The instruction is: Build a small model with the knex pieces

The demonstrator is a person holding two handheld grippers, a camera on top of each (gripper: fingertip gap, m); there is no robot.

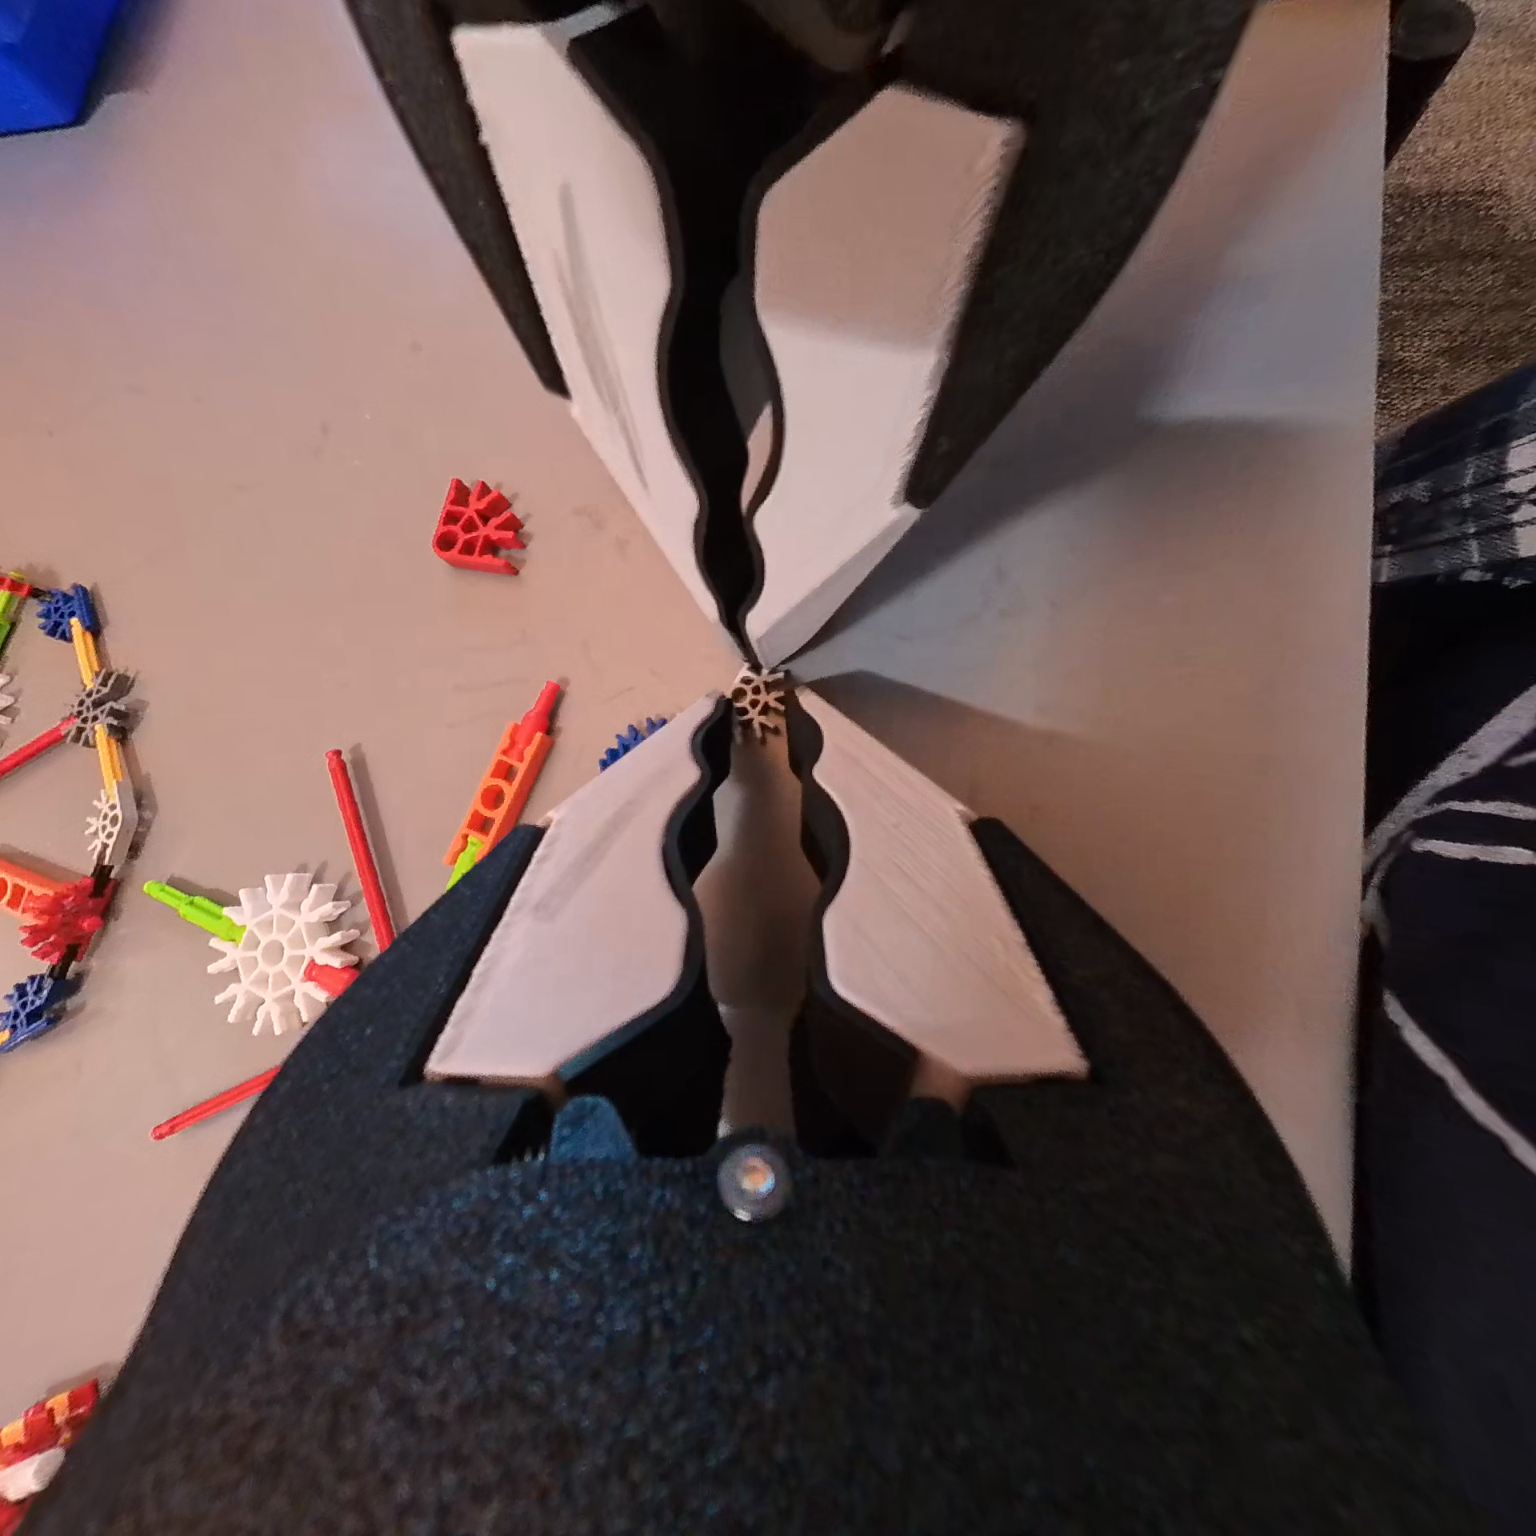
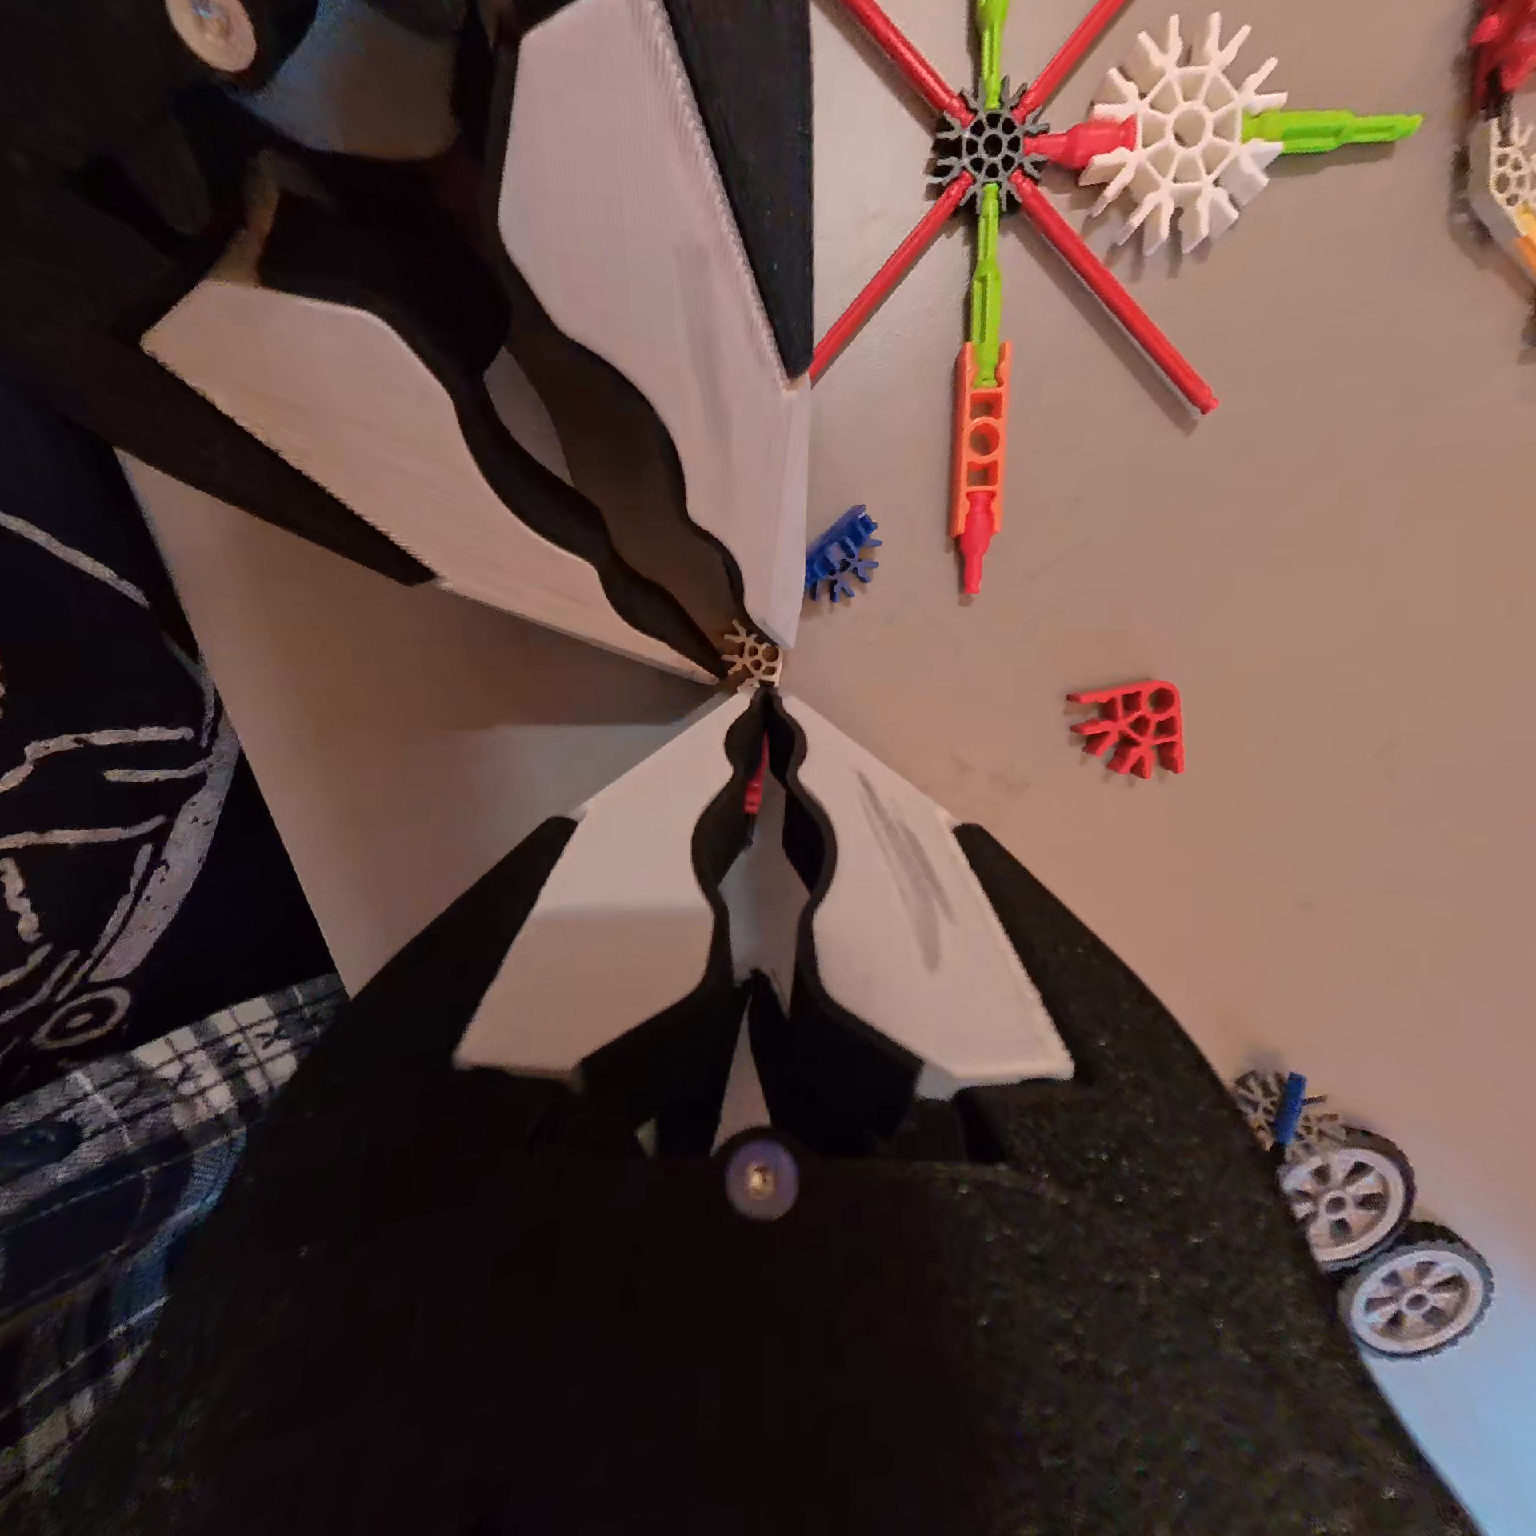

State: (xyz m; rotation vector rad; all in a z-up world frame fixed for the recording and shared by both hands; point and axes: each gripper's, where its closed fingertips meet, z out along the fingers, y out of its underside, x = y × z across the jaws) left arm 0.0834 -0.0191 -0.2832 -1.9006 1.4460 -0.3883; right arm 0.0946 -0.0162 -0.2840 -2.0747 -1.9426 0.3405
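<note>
My left gripper [image 1: 758, 716] is shut on a small pale snowflake-shaped connector [image 1: 758, 702], held above the beige table [image 1: 291, 332] near its edge. It enters the right wrist view [image 2: 742, 658] from the upper left with the same connector [image 2: 752, 657]. My right gripper [image 2: 763, 708] is shut on a short red rod [image 2: 756, 781], which shows only as a sliver between its black pads. The rod's tip meets the connector. In the left wrist view the right gripper [image 1: 750, 647] comes down from the top, tip to tip with mine; the rod is hidden there.
On the table lie a red connector [image 2: 1130, 731], a blue connector [image 2: 839, 553], an orange connector on a green rod [image 2: 981, 449], a black hub with red rods [image 2: 989, 150], a large white snowflake wheel [image 2: 1180, 137], grey wheels [image 2: 1346, 1205] and a linked chain of pieces [image 1: 91, 748]. A person's dark clothing [image 1: 1454, 914] is beyond the table edge. Less than 4 cm separates the two grippers' tips. Left tips and right tips are each some 12 cm from the large white snowflake wheel [image 2: 1180, 137]. The left camera catches it too, in the left wrist view [image 1: 297, 921].
</note>
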